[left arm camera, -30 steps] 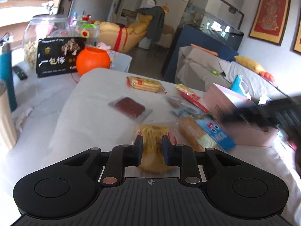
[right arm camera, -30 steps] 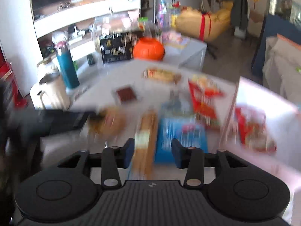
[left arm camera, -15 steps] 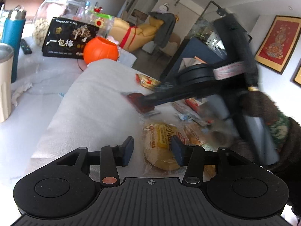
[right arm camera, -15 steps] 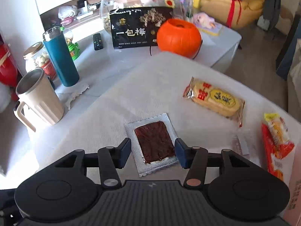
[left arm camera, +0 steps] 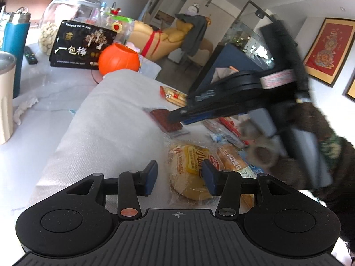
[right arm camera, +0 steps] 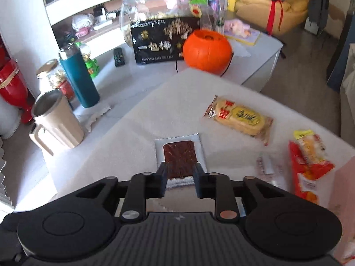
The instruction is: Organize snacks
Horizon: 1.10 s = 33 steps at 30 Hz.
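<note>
Having swung across from the blue packet to the dark jerky pouch (right arm camera: 180,157). Left view: left tool (left arm camera: 178,175) hovering spread, gripping nothing, above the wrapped bun (left arm camera: 191,173) on the cloth-covered bench (left arm camera: 106,133); right tool (left arm camera: 175,119) reaching down onto the pouch. Right view: right tool (right arm camera: 180,177) pinching the pouch's near edge, the pouch still lying flat. Sorting looking barely started: yellow cracker pack (right arm camera: 239,117), red chip bag (right arm camera: 308,166) and bun still lying loose.

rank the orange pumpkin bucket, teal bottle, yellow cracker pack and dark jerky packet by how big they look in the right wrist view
1. orange pumpkin bucket
2. teal bottle and yellow cracker pack: look alike, no ranking
3. dark jerky packet, partly hidden, nearest the camera
</note>
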Each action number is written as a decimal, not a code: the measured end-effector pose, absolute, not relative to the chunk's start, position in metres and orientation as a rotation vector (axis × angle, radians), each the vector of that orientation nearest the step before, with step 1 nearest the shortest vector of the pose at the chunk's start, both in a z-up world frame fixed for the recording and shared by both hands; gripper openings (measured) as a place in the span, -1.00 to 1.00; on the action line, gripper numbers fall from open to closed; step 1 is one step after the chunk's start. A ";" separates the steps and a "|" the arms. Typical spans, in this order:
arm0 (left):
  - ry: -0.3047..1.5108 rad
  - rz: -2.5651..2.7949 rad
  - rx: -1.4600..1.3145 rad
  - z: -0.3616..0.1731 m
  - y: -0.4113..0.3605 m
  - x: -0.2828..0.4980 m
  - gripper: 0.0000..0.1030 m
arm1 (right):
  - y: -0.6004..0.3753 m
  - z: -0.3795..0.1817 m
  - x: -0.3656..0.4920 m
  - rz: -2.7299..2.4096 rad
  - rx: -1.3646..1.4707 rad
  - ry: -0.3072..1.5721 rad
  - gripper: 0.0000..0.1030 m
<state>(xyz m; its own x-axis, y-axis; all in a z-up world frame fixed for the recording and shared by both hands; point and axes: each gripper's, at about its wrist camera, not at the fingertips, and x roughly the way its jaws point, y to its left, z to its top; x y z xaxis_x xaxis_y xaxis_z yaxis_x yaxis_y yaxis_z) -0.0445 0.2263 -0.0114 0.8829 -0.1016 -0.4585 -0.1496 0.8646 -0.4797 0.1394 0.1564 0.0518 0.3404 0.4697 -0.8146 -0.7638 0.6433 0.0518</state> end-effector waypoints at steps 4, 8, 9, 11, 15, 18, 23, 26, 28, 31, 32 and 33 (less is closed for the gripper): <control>0.495 0.022 -0.548 -0.013 0.228 -0.044 0.00 | 0.172 0.040 0.147 0.821 -0.348 0.907 -0.14; 0.496 0.020 -0.557 -0.014 0.229 -0.044 0.01 | 0.183 0.037 0.142 0.803 -0.437 0.867 -0.11; 0.496 0.020 -0.559 -0.014 0.229 -0.045 0.01 | 0.184 0.037 0.141 0.794 -0.458 0.856 -0.11; 0.496 0.020 -0.561 -0.014 0.230 -0.044 0.01 | 0.185 0.037 0.141 0.749 -0.475 0.831 -0.10; 0.497 0.017 -0.567 -0.015 0.230 -0.044 0.01 | 0.180 0.042 0.146 0.736 -0.425 0.799 0.17; 0.496 0.016 -0.572 -0.015 0.231 -0.045 0.01 | 0.178 0.031 0.159 0.753 -0.377 0.890 0.31; 0.497 0.013 -0.581 -0.016 0.232 -0.044 0.01 | 0.175 0.034 0.140 0.777 -0.474 0.832 -0.12; 0.497 0.011 -0.588 -0.016 0.233 -0.044 0.02 | 0.166 0.044 0.123 0.816 -0.499 0.830 -0.92; 0.498 0.010 -0.590 -0.017 0.233 -0.044 0.02 | 0.153 0.054 0.116 0.808 -0.468 0.845 -0.97; 0.498 0.011 -0.589 -0.016 0.232 -0.044 0.02 | 0.131 0.072 0.106 0.829 -0.433 0.827 -0.97; 0.498 0.013 -0.586 -0.016 0.232 -0.044 0.02 | 0.125 0.077 0.104 0.830 -0.427 0.822 -0.97; 0.498 0.014 -0.583 -0.016 0.232 -0.044 0.02 | 0.121 0.080 0.105 0.828 -0.421 0.818 -0.97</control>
